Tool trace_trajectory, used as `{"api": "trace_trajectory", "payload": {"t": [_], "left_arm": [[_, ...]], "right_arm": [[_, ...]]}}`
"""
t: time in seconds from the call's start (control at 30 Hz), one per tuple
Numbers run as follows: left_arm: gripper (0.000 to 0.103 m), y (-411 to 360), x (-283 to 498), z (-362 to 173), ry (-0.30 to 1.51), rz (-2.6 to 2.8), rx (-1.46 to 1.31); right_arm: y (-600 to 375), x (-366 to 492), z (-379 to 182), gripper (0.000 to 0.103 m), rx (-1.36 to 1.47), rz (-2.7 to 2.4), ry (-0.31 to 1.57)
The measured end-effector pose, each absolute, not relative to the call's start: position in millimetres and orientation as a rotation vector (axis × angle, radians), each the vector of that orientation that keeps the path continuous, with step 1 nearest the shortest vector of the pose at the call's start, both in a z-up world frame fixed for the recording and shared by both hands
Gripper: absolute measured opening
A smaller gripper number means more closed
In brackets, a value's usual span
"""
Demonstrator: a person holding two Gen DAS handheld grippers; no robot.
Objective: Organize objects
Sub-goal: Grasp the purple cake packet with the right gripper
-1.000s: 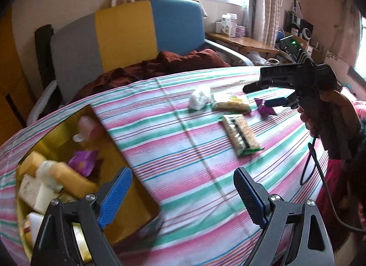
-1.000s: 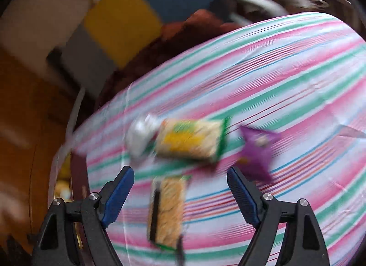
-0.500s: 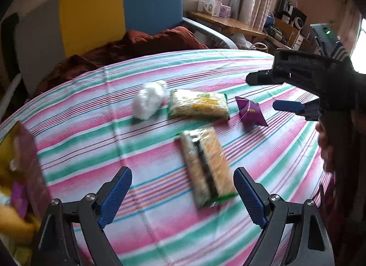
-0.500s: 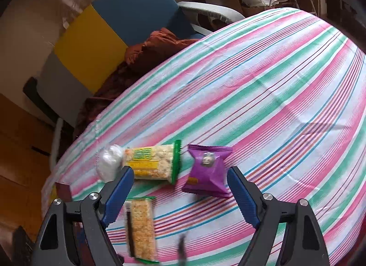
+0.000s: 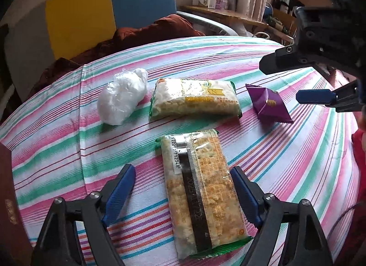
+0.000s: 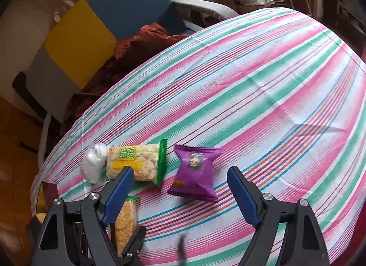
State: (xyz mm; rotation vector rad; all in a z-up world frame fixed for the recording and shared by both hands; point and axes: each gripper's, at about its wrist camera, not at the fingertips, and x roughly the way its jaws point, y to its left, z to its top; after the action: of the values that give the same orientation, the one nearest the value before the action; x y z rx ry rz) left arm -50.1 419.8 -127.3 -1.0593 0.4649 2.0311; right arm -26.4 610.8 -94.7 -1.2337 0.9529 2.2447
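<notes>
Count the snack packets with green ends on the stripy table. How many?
2. One lies lengthwise between the left gripper's closing fingers, untouched. The other lies crosswise behind it, between the white bag and purple packet.

Left wrist view angled down, close over striped tablecloth (image 5: pixel 286 174), right wrist view likewise, both sharing snack packets (image 5: pixel 194 103).
</notes>
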Motion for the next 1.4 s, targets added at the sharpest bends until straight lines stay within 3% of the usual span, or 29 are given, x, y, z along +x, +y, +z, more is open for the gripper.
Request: {"api": "trace_trajectory", "payload": {"t": [0.23,0.53,0.77,1.3,1.4], "left_arm": [[0.085,419.3,-46.0,-127.7,0.466,2.040,-1.035],[0.086,413.8,-41.1,-128.0,0.456,2.039,-1.023],[0.087,412.3,-41.6,-129.0,0.456,2.038,-1.021],[0.088,414.0,-43.0,-129.9,0.456,2.036,-1.022],[0.088,414.1,-43.0,-129.9,0.456,2.036,-1.022]], "right_arm": [[625.8,-20.4,-105.8,0.086,-1.222,2.127,0.997],[615.2,-37.8,-112.2,0.081,-1.316,2.116,0.858],[608.7,-50.3,-122.1,0.069,-1.404,2.093,0.769],[603.6,-60.3,-131.4,0.068,-1.473,2.073,0.643],[599.7,-60.5,-131.0,0.054,-1.479,2.066,0.561]]}}
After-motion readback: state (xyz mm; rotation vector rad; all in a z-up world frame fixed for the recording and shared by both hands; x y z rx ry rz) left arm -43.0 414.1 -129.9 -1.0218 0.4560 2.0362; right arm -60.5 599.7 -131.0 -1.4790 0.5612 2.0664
